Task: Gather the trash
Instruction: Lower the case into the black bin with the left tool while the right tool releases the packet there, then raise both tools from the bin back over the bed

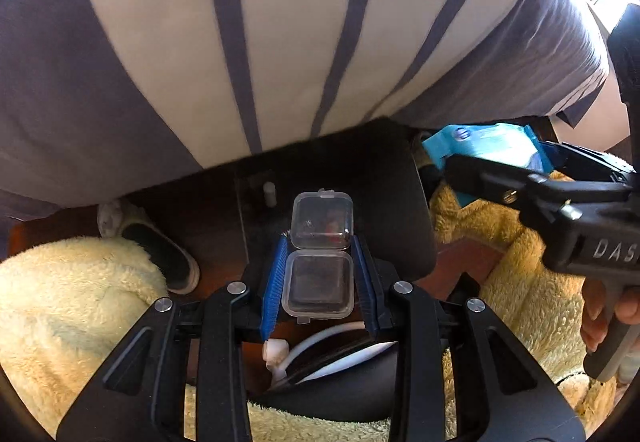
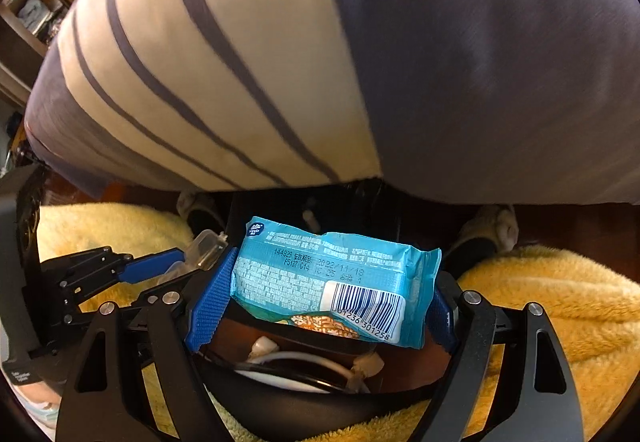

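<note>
Left tool [image 1: 320, 274] clamps a clear case [image 1: 320, 262]; right tool [image 2: 320, 302] clamps a blue packet [image 2: 320, 274], both level.

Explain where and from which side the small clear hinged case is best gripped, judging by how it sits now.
Grip the clear case across the two flat side walls of its base half, coming in along its length from the closed end, as the left gripper does. The lid stands open at the far end, so clamping there would flex it.
</note>
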`<action>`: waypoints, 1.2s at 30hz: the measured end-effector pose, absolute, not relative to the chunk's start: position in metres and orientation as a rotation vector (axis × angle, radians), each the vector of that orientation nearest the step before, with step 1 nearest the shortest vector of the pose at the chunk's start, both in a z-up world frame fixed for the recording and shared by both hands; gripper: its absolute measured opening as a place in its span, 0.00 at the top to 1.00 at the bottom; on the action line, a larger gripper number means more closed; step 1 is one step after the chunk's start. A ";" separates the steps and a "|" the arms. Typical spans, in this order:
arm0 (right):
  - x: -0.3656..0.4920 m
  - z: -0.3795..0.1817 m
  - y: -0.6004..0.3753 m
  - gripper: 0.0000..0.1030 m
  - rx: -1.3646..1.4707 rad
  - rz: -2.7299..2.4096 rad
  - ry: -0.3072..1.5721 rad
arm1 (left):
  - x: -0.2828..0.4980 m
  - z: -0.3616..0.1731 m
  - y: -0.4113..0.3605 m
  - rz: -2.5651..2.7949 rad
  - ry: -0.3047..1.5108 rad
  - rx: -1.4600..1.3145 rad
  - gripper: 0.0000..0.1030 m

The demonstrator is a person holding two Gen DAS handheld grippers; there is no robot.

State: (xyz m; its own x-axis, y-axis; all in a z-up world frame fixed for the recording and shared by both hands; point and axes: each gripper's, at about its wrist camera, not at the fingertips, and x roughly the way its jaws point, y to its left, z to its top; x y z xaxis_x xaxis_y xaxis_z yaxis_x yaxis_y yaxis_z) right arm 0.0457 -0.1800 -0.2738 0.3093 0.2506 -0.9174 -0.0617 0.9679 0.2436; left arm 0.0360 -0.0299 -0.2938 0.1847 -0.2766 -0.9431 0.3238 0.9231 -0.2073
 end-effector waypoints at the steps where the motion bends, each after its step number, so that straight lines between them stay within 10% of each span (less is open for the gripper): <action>1: 0.047 -0.277 -0.178 0.19 0.181 0.211 1.253 | 0.036 -0.296 -0.031 -0.425 1.328 0.042 0.69; 21: 0.059 -0.276 -0.191 0.09 0.234 0.180 1.237 | 0.042 -0.291 -0.021 -0.390 1.325 0.017 0.31; 36: 0.054 -0.169 -0.227 0.04 0.155 0.064 0.972 | 0.043 -0.181 0.002 -0.327 1.032 0.051 0.10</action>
State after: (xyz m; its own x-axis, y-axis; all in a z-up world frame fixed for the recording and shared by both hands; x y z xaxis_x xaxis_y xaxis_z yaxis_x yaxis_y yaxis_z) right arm 0.0536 -0.2272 -0.1694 0.5630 0.1236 -0.8172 0.0151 0.9870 0.1597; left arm 0.0426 0.0022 -0.1807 0.4690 -0.2427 -0.8492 0.2904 0.9504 -0.1112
